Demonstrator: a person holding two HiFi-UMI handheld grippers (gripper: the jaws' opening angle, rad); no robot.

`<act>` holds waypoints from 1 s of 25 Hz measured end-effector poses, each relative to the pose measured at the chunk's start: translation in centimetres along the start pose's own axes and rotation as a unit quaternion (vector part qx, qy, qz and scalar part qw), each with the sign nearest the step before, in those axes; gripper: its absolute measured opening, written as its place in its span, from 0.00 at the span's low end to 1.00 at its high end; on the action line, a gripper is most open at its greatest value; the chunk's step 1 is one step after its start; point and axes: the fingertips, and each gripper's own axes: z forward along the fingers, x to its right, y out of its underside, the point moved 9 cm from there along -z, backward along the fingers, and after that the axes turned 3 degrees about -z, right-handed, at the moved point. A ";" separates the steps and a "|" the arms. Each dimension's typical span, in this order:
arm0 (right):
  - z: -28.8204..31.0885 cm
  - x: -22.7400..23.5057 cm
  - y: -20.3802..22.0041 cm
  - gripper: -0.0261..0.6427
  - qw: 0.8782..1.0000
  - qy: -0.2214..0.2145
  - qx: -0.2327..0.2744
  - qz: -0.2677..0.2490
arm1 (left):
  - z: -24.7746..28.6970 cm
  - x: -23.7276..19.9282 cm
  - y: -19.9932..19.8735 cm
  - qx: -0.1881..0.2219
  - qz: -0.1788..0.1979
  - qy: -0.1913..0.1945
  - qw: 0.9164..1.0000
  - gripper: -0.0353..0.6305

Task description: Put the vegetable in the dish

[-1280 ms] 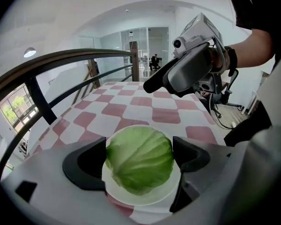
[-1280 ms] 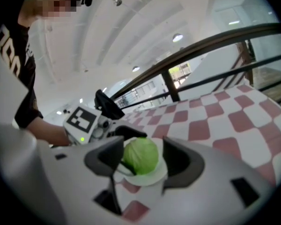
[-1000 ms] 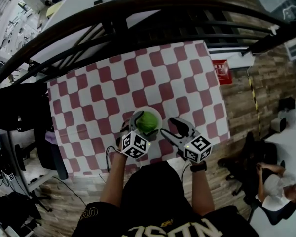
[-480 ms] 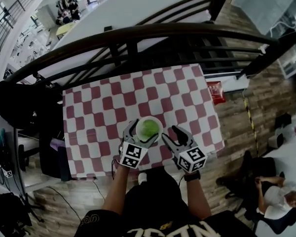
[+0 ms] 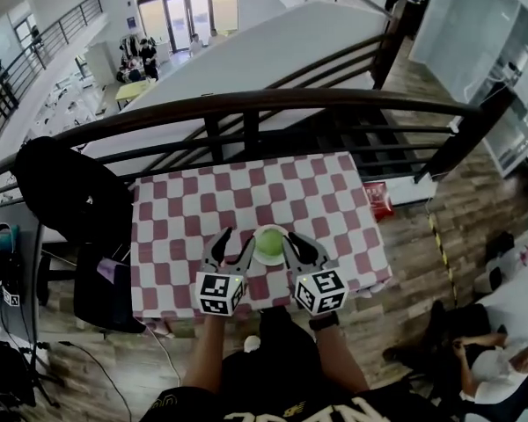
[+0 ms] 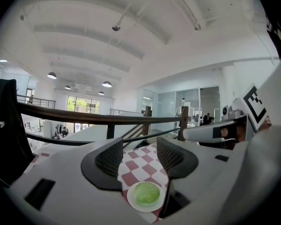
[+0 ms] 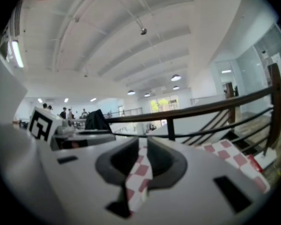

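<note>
A round green vegetable lies in a small white dish near the front edge of the red-and-white checkered table. My left gripper is just left of the dish, raised above the cloth. Its jaws are closing with nothing between them. In the left gripper view the dish and the vegetable show below the jaws. My right gripper is just right of the dish. Its jaws are closing to a narrow slit, and only cloth shows through it.
A dark curved railing runs along the table's far side. A black jacket hangs over a chair at the left. A red object lies on the wooden floor right of the table. Another person sits at the lower right.
The view has pulled back and takes in more of the room. Both grippers have narrowed their jaws and now flank the dish. The vegetable has stayed in the dish.
</note>
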 end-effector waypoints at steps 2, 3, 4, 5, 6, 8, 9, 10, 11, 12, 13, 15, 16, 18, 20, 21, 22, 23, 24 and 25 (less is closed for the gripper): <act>-0.3 -1.1 -0.9 0.11 1.000 0.008 0.001 -0.008 | -1.3 0.1 -1.2 0.020 0.006 -0.010 1.000 0.38; -0.5 -1.7 -1.2 0.10 1.000 0.009 0.002 -0.012 | -1.9 0.2 -1.7 0.027 0.011 -0.014 0.999 0.35; -0.7 -2.2 -1.6 0.09 1.000 0.008 0.005 -0.016 | -2.4 0.2 -2.0 0.031 0.014 -0.018 0.999 0.31; -0.9 -2.7 -1.8 0.08 1.000 0.009 0.009 -0.020 | -3.0 0.3 -2.1 0.034 0.014 -0.022 0.999 0.26; -1.1 -3.2 -2.1 0.08 1.000 0.009 0.013 -0.023 | -3.5 0.3 -2.2 0.037 0.013 -0.026 0.999 0.22; -1.2 -4.1 -2.7 0.07 0.999 0.011 0.023 -0.028 | -4.4 0.2 -2.6 0.046 0.008 -0.034 0.998 0.15; -1.2 -4.5 -3.1 0.07 0.999 0.011 0.028 -0.032 | -4.8 0.2 -2.8 0.053 0.007 -0.038 0.998 0.13; -1.3 -4.8 -3.5 0.07 0.999 0.011 0.031 -0.035 | -5.2 0.2 -3.1 0.060 0.008 -0.040 0.997 0.11; -1.3 -5.1 -3.8 0.07 0.999 0.011 0.034 -0.039 | -5.6 0.3 -3.5 0.067 0.009 -0.043 0.997 0.10; -1.3 -5.4 -4.1 0.06 0.998 0.011 0.037 -0.042 | -5.9 0.3 -3.8 0.073 0.010 -0.045 0.996 0.09; -1.3 -5.7 -4.3 0.06 0.998 0.010 0.039 -0.045 | -6.2 0.3 -4.0 0.078 0.010 -0.047 0.996 0.08; -1.5 -6.2 -4.5 0.06 0.998 0.007 0.041 -0.051 | -6.8 0.3 -4.4 0.085 0.010 -0.049 0.995 0.08; -1.6 -6.5 -4.5 0.06 0.998 0.005 0.041 -0.054 | -7.0 0.3 -4.5 0.087 0.010 -0.049 0.995 0.08; -1.7 -6.9 -4.7 0.06 0.997 0.004 0.043 -0.057 | -7.4 0.3 -4.8 0.090 0.011 -0.050 0.995 0.08; -1.7 -7.2 -4.9 0.06 0.997 0.004 0.045 -0.059 | -7.6 0.3 -5.1 0.091 0.010 -0.051 0.995 0.08; -1.7 -7.3 -5.0 0.06 0.997 0.004 0.046 -0.060 | -7.7 0.2 -5.1 0.091 0.009 -0.051 0.995 0.08; -1.7 -7.4 -5.0 0.06 0.997 0.005 0.047 -0.060 | -7.8 0.2 -5.2 0.092 0.008 -0.050 0.994 0.08; -1.6 -7.4 -5.1 0.06 0.997 0.005 0.048 -0.061 | -7.9 0.2 -5.2 0.092 0.007 -0.050 0.994 0.08; -1.6 -7.5 -5.1 0.06 0.997 0.006 0.048 -0.061 | -8.0 0.1 -5.2 0.093 0.006 -0.050 0.994 0.08; -1.6 -7.5 -5.2 0.06 0.997 0.007 0.049 -0.061 | -8.1 0.1 -5.3 0.093 0.005 -0.050 0.994 0.08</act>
